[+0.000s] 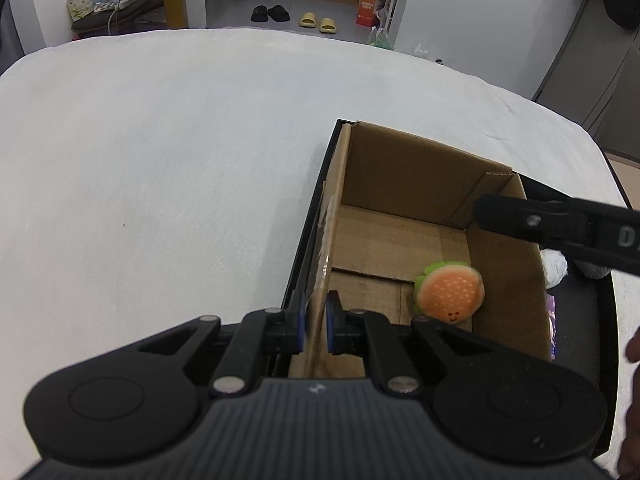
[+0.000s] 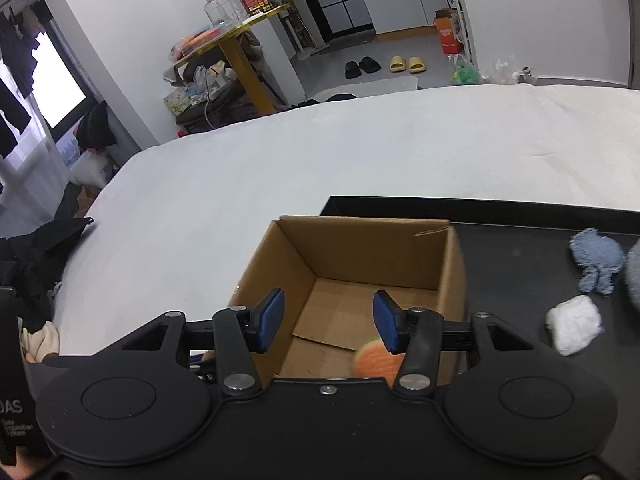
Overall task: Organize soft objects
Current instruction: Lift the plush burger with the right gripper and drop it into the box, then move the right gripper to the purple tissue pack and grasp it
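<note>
An open cardboard box (image 1: 424, 168) stands on a black tray (image 1: 580, 312) on the white bed. A plush burger (image 1: 450, 294), orange with green trim, lies on the box floor by its right wall; it shows blurred in the right wrist view (image 2: 374, 362). My left gripper (image 1: 315, 326) is shut on the box's left wall (image 1: 334, 216). My right gripper (image 2: 328, 320) is open and empty above the box (image 2: 372, 248); it also shows in the left wrist view (image 1: 532, 222). A blue cloth (image 2: 598, 264) and a white cloth (image 2: 574, 324) lie on the tray (image 2: 520, 264) to the right.
The white bed (image 1: 160, 160) stretches left of and beyond the box. A grey soft item (image 2: 633, 276) sits at the right edge of the tray. Slippers (image 1: 316, 22), a yellow table (image 2: 240, 56) and clutter stand on the floor beyond the bed.
</note>
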A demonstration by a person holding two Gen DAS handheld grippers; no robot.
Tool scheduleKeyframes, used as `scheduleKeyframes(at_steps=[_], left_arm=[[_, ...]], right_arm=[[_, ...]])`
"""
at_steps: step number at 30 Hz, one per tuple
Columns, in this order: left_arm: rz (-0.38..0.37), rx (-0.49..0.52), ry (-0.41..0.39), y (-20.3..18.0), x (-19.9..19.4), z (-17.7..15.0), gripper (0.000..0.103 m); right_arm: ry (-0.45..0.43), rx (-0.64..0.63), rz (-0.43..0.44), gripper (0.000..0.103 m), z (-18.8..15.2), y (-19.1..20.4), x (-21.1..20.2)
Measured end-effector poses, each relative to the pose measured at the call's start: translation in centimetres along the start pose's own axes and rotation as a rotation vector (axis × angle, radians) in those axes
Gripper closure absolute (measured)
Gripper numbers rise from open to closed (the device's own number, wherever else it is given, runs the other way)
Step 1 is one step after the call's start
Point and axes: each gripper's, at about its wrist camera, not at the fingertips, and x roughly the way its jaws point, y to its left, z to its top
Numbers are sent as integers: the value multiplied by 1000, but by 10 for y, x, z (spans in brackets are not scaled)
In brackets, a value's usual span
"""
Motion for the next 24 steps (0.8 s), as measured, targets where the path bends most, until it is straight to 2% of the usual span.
scheduleKeyframes(at_steps=[6,11,13,14,16,18,21,24], left_arm=[[6,25,-1,-4,-3,1,93],[23,58,-6,-10,-5,3,90],[30,52,-11,-11,-7,4,79],[37,50,-16,-11,-8,4,75],[54,54,-29,-11,-9,4,57],[68,61,-37,-13,-9,3,54],[54,68,-42,-14,-12,3,51],[64,86,-56,-18,-14,3,46]], right_arm=[[10,4,-19,46,5,-8,-11],[11,-17,-22,36,8,-13,-22],[17,-29,-18,28,10,-20,-28],[24,-42,-22,27,10,-23,-30],[34,-59,-40,25,10,-29,-33],[42,-56,-46,24,9,-36,-36],[44,-35,-49,16,7,-45,-40],[30,-25,-38,15,2,-50,-45]])
